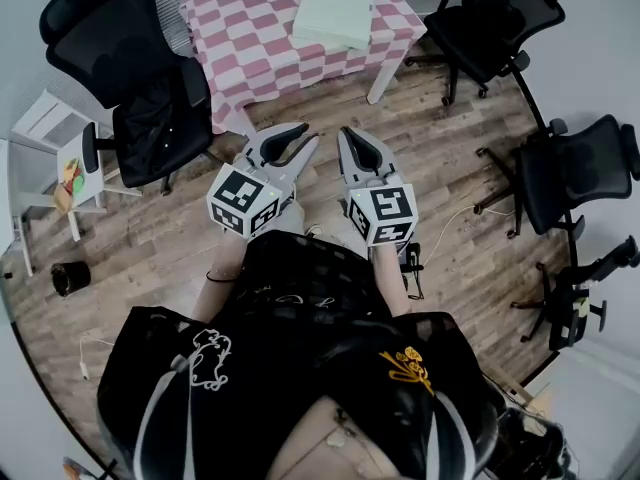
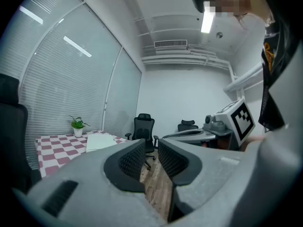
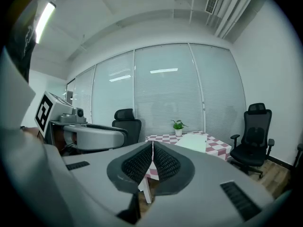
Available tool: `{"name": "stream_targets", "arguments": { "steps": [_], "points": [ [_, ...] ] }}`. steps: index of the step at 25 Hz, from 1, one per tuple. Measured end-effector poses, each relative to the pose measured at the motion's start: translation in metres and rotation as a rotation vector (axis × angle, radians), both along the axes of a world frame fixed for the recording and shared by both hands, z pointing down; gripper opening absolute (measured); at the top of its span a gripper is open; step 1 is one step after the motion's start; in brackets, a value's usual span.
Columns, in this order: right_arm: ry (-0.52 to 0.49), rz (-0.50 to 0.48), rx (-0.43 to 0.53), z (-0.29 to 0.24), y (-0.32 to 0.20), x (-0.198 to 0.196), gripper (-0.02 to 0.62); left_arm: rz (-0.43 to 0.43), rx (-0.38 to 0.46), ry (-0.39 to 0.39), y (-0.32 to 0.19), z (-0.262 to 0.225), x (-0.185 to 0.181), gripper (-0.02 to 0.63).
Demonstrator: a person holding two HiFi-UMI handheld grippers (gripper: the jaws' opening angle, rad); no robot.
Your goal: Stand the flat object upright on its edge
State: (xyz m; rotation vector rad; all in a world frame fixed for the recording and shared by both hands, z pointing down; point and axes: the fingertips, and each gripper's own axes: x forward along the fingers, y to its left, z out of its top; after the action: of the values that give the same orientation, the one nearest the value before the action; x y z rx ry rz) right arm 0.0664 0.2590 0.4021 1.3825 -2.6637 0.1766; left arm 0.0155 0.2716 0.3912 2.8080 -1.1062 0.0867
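The flat object (image 1: 335, 10) is a pale, thick rectangular slab lying flat on the pink-and-white checked table (image 1: 250, 38) at the far end of the room. Both grippers hang close to the person's body, well short of the table. My left gripper (image 1: 303, 148) is shut with nothing between its pads, and so is my right gripper (image 1: 348, 138). In the left gripper view the left gripper (image 2: 151, 143) points past the slab (image 2: 100, 140), which lies off to the left. In the right gripper view the right gripper (image 3: 152, 145) has its pads touching, with the slab (image 3: 195, 142) just to the right.
Black office chairs stand left of the table (image 1: 130, 78), behind it at the right (image 1: 500, 18) and along the right wall (image 1: 570, 168). A small white shelf unit (image 1: 50, 158) and a black bin (image 1: 68, 278) sit at the left. A potted plant (image 3: 178, 126) stands on the table.
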Motion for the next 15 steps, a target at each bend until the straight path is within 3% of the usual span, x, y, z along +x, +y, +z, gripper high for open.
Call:
{"name": "stream_targets", "arguments": {
  "steps": [15],
  "points": [
    [-0.034,-0.023,-0.042,0.016,-0.019,-0.014,0.017,0.001,-0.047,-0.033,-0.009,0.017,-0.010,0.092]
  ]
}}
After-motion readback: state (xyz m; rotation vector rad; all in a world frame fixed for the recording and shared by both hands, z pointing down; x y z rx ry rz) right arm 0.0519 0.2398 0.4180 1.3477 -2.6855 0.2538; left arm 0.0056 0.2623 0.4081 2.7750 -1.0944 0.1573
